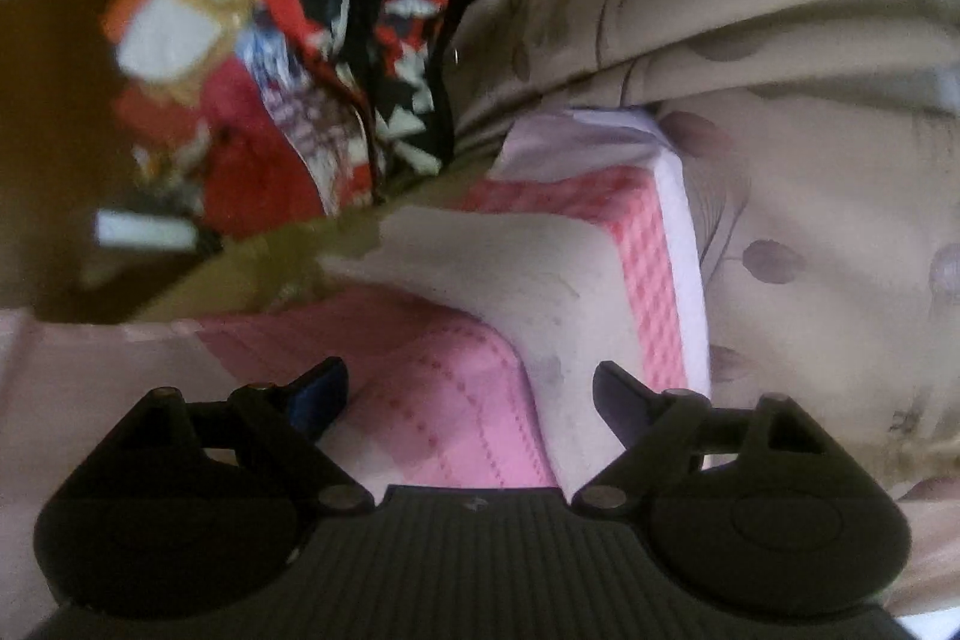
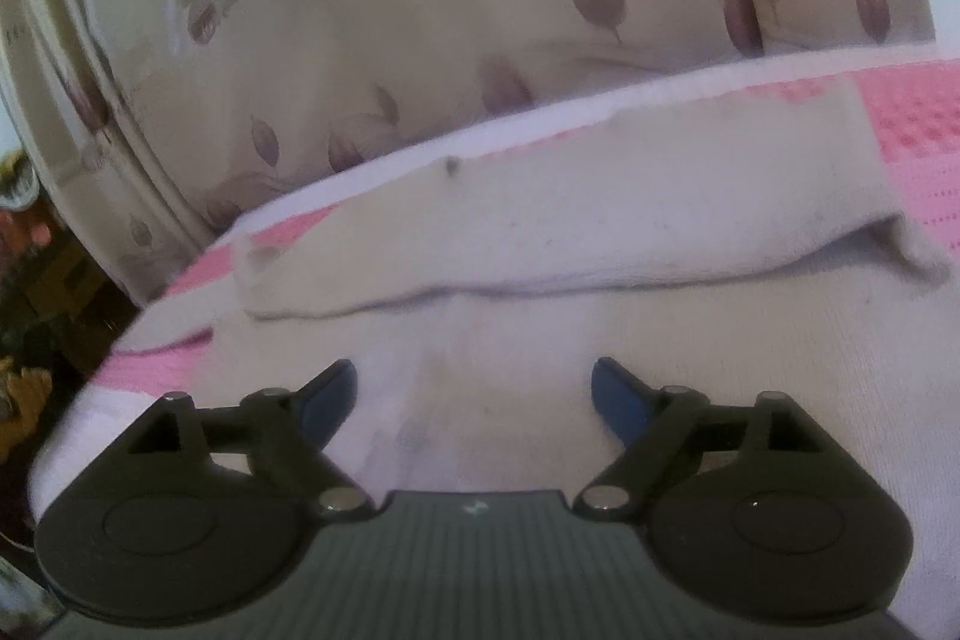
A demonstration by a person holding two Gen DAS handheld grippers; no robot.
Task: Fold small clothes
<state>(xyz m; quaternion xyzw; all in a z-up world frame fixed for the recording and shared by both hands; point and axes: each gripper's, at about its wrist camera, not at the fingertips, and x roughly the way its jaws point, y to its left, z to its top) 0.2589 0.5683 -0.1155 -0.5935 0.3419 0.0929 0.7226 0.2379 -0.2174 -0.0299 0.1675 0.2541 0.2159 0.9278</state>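
We see a beige bedsheet [image 2: 456, 58] printed with purple leaves spread behind everything. On it lies a pink checked cloth [image 1: 444, 400], and on that rests the folded white garment [image 2: 540, 220], its top layer doubled over. A heap of red, yellow and black clothes [image 1: 288, 88] sits off to the side. Our left gripper [image 1: 469, 394] and right gripper [image 2: 474, 394] hang above the cloth, jaws wide apart, nothing between them.

Dim, soft indoor light; heavy motion blur, fisheye-bent edges, dark corners.
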